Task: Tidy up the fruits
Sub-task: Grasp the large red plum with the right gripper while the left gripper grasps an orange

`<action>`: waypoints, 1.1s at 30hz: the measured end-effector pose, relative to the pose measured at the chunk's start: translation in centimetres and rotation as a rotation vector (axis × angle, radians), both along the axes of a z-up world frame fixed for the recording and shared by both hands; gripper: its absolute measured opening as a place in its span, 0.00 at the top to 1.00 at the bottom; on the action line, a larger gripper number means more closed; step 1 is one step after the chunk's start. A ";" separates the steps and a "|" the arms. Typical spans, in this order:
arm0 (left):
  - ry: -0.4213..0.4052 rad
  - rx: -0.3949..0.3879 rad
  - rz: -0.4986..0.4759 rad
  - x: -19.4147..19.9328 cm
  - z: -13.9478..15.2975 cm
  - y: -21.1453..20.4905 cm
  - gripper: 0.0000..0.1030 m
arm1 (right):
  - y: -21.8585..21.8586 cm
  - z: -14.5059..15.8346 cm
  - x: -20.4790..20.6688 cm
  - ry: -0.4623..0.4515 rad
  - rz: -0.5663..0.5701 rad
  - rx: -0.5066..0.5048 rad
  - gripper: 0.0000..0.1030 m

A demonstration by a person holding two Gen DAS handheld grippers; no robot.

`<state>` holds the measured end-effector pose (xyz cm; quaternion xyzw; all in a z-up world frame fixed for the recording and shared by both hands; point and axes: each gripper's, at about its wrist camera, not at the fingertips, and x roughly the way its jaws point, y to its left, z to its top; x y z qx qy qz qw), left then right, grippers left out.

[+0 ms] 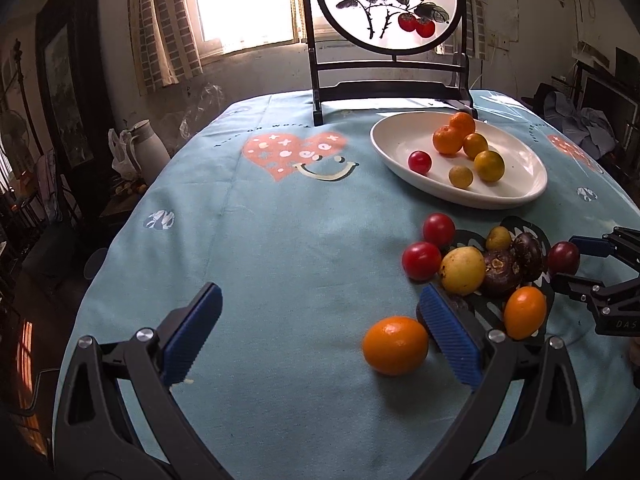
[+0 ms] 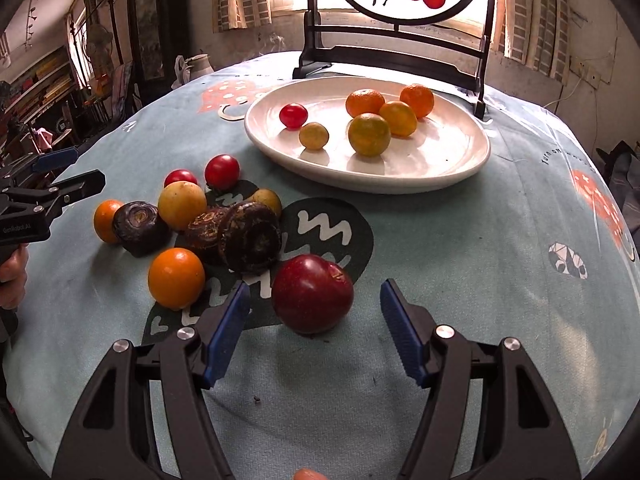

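A white oval plate (image 1: 516,196) (image 2: 452,168) holds several small oranges and a cherry tomato (image 2: 293,115). A loose pile of fruit lies on the blue cloth in front of it: two cherry tomatoes (image 1: 421,260), a yellow fruit (image 1: 462,270), dark water chestnuts (image 2: 249,237), small oranges. My left gripper (image 1: 320,336) is open; an orange (image 1: 395,345) lies just inside its right finger. My right gripper (image 2: 314,322) is open, with a dark red plum (image 2: 312,294) between its fingertips, apart from both pads. It also shows in the left wrist view (image 1: 576,262).
A dark wooden stand with a round painted screen (image 1: 390,4) stands at the table's far edge behind the plate. The round table's cloth (image 1: 256,240) falls away at the left. A white jug (image 1: 150,146) and clutter stand beyond the table.
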<state>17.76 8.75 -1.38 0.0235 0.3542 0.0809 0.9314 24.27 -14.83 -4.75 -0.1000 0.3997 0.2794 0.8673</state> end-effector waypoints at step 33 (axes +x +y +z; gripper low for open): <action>0.066 0.022 -0.397 -2.1 -1.8 -1.8 0.15 | -1.7 -0.3 1.3 0.082 -0.102 0.042 0.61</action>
